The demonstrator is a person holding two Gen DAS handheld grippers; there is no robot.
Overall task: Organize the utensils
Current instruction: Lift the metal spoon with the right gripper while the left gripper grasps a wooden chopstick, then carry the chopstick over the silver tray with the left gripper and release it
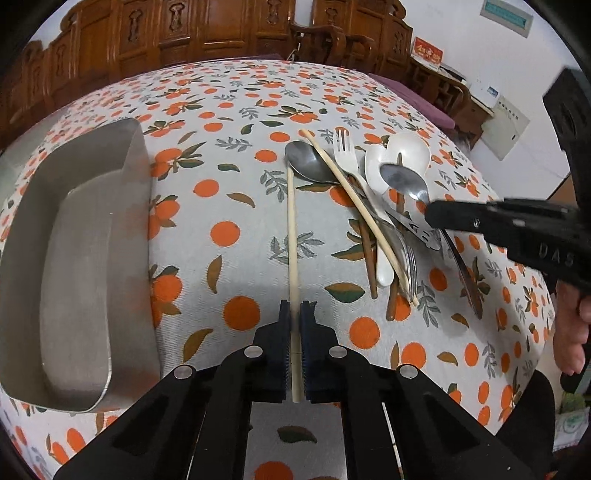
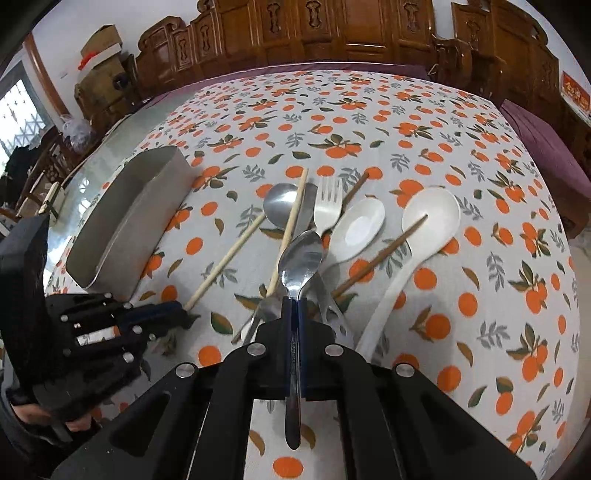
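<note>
My left gripper (image 1: 294, 310) is shut on a pale wooden chopstick (image 1: 291, 229) that lies straight ahead on the tablecloth. My right gripper (image 2: 293, 306) is shut on the handle of a steel spoon (image 2: 301, 258), whose bowl sits over the utensil pile. The pile holds another steel spoon (image 2: 280, 205), a second pale chopstick (image 2: 291, 221), a white fork (image 2: 327, 206), a small white spoon (image 2: 360, 229), a big white ladle (image 2: 430, 214) and brown chopsticks (image 2: 384, 254). In the left wrist view the right gripper (image 1: 431, 214) reaches in from the right. The right wrist view shows the left gripper (image 2: 184, 312) low on the left.
An empty metal tray (image 1: 74, 258) stands left of the pile, also seen as the metal tray (image 2: 129, 221) in the right wrist view. The orange-print tablecloth (image 1: 229, 92) covers the table. Carved wooden chairs (image 2: 332, 33) line the far edge. A person's hand (image 1: 572, 332) grips the right tool.
</note>
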